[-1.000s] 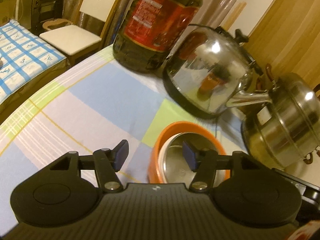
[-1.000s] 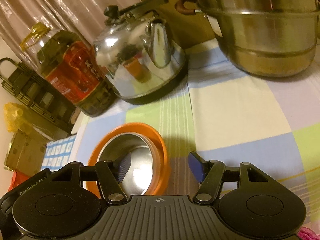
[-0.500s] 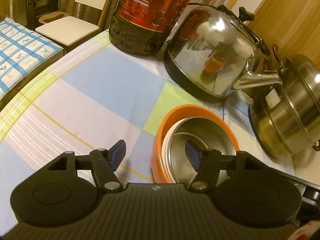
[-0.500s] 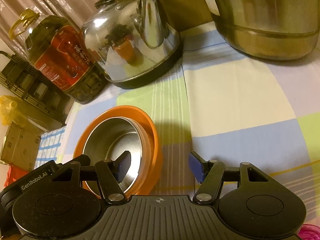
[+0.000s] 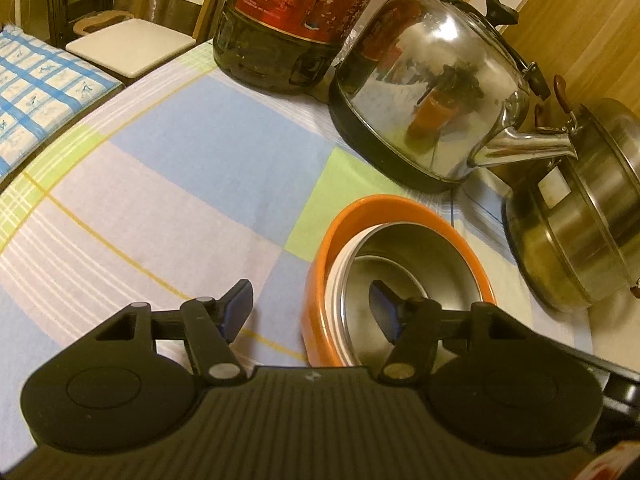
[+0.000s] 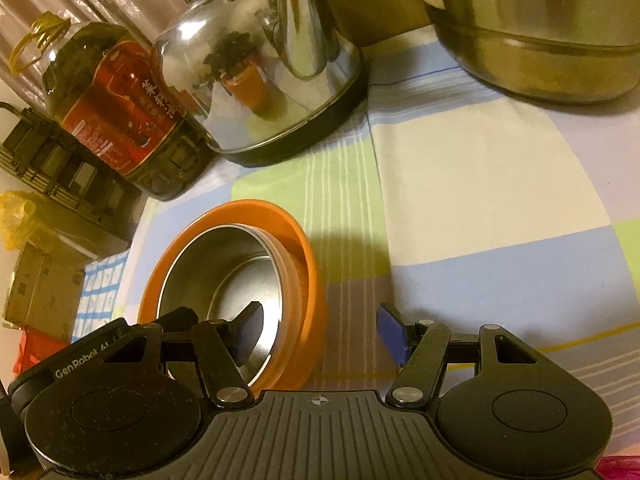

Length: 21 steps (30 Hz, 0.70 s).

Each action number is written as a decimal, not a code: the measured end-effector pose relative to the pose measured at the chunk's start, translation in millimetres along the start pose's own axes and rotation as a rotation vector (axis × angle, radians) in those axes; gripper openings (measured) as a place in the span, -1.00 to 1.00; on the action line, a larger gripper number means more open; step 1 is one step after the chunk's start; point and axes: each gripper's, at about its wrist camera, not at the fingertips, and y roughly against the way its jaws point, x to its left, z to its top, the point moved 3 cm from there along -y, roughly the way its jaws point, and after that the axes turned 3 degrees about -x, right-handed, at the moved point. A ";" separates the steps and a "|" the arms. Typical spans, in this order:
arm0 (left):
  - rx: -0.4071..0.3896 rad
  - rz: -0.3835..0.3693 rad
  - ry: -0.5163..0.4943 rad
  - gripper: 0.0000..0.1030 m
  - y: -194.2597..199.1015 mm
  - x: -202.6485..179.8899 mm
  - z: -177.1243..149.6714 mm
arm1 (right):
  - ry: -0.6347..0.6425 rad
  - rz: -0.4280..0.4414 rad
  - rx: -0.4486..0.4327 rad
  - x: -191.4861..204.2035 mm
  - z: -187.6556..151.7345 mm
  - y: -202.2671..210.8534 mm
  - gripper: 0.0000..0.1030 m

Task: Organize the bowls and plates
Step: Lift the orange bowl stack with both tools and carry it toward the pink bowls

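Both grippers have sunk toward the nested stack since the earlier frames, so the orange bowl with the steel bowl inside it now fills more of each view, sitting on the checked tablecloth near the kettle. The left gripper, whose jaws have just been opening and easing back, straddles the stack's left rim with pads apart; the right gripper straddles the opposite rim, equally apart. Neither presses yet, so a 2-handed lift looks next.

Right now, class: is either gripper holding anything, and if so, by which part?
Nothing is held. Each gripper, left and right, is open and straddles the rim of the nested bowls, without pressing on it.
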 end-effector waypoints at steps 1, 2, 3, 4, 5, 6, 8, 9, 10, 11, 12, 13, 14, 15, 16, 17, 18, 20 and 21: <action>0.004 -0.004 0.004 0.11 -0.7 0.3 -0.1 | 0.003 0.001 0.004 0.5 -0.2 -1.1 0.23; 0.008 -0.005 0.007 0.09 -1.7 0.3 0.1 | 0.004 0.000 0.007 1.1 -0.7 -2.1 0.23; 0.011 -0.006 0.008 0.06 -2.5 -0.1 0.1 | 0.004 -0.004 0.010 1.3 -0.9 -3.6 0.22; 0.015 -0.009 0.010 0.03 -3.3 -0.5 0.1 | 0.003 -0.007 0.012 1.1 -1.2 -4.5 0.22; 0.019 -0.012 0.014 0.01 -4.0 -0.6 0.1 | 0.000 -0.007 0.015 0.8 -1.6 -5.4 0.22; 0.024 -0.017 0.021 -0.03 -5.0 -0.5 0.1 | -0.003 -0.007 0.018 0.3 -1.8 -6.7 0.22; 0.033 -0.025 0.034 -0.06 -7.1 -0.2 0.4 | -0.006 -0.006 0.023 -0.2 -1.8 -9.6 0.22; 0.036 -0.026 0.037 -0.13 -8.1 -0.1 0.6 | -0.005 -0.006 0.024 -0.4 -2.0 -10.5 0.22; 0.040 -0.025 0.037 -0.18 -9.3 -0.3 0.7 | -0.005 -0.006 0.026 -0.6 -2.0 -11.7 0.21; 0.042 -0.025 0.036 -0.19 -10.1 -0.8 0.9 | -0.006 -0.005 0.029 -0.5 -2.0 -13.4 0.15; 0.043 -0.025 0.037 -0.21 -10.9 -0.9 0.8 | -0.009 -0.004 0.033 -1.2 -2.5 -14.8 0.09; 0.044 -0.024 0.038 -0.25 -11.8 -0.8 0.8 | -0.012 -0.003 0.037 -2.1 -2.7 -16.2 0.07; 0.046 -0.024 0.039 -0.27 -12.9 -1.0 0.9 | -0.016 -0.002 0.039 -2.2 -2.9 -17.6 0.03; 0.049 -0.024 0.040 -0.30 -13.6 -1.1 0.7 | -0.019 -0.002 0.041 -2.5 -3.3 -18.9 0.00; 0.049 -0.025 0.041 -0.32 -14.2 -1.3 0.4 | -0.022 0.000 0.041 -2.8 -3.5 -19.8 -0.01; 0.050 -0.025 0.039 -0.33 -14.7 -1.6 0.4 | -0.023 0.004 0.040 -2.6 -3.6 -20.3 -0.02; 0.051 -0.023 0.037 -0.37 -15.5 -2.1 0.2 | -0.024 0.005 0.039 -2.9 -3.5 -21.0 -0.04; 0.053 -0.026 0.036 -0.45 -16.6 -2.6 -0.4 | -0.025 0.007 0.037 -2.3 -3.1 -22.7 -0.09; 0.053 -0.030 0.038 -0.51 -17.0 -2.5 -0.8 | -0.028 0.010 0.035 -2.1 -3.0 -23.4 -0.13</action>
